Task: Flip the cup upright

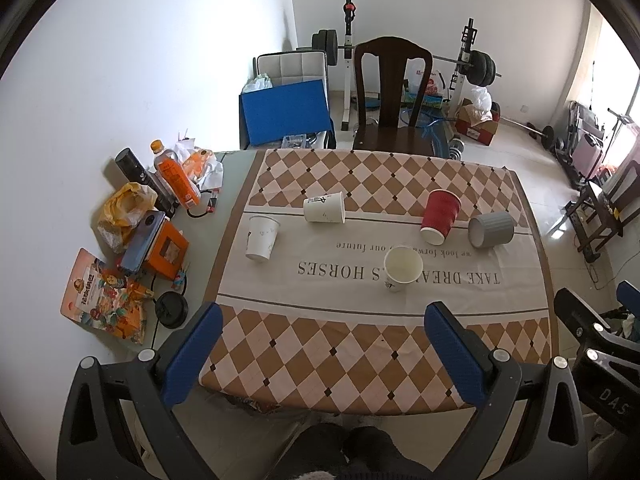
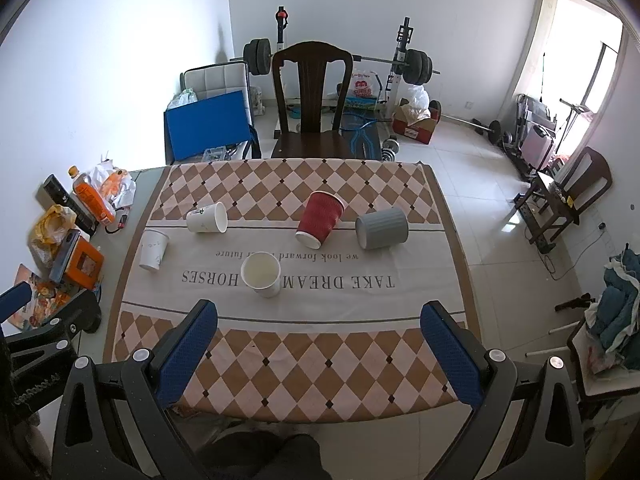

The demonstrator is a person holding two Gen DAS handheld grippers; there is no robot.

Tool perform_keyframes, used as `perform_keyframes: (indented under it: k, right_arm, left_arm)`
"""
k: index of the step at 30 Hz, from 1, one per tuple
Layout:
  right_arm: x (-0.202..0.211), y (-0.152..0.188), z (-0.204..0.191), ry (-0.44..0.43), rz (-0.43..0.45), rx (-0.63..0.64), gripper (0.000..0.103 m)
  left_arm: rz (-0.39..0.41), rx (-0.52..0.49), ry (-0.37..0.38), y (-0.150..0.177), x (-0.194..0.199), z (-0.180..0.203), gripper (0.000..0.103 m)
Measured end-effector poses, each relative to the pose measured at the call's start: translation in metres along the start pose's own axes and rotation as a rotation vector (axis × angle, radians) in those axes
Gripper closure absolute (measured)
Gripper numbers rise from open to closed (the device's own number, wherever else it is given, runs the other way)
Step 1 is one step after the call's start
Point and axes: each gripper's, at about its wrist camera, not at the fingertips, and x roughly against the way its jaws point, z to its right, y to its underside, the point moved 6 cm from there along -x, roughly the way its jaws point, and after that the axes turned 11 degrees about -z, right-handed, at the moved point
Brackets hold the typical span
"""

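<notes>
Both grippers, left gripper [image 1: 323, 344] and right gripper [image 2: 320, 344], hover wide-jawed and empty; next, probably grasping the tipped red cup [image 2: 320, 219].

Hand-held gripper [image 1: 324, 352], blue pads [image 1: 192, 354], black frames

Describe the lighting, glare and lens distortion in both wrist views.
Left wrist view: daylight blows out the window at right, the white wall is overexposed, and the fisheye bows the checked brown-and-cream tablecloth. Right wrist view: the bright doorway is washed out, glare glints on the tiled floor, dark vignetting rings the corners; the red ribbed paper cup stays sharp.
</notes>
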Motion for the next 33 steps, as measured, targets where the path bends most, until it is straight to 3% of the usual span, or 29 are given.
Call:
perform_keyframes:
  k: [33]
  right_arm:
    - [0.0026, -0.0008, 0.0015, 0.003, 0.011, 0.001, 0.000]
  left_arm:
    - [0.007, -0.001, 0.004, 0.0010, 0.0019, -0.0015, 0.000]
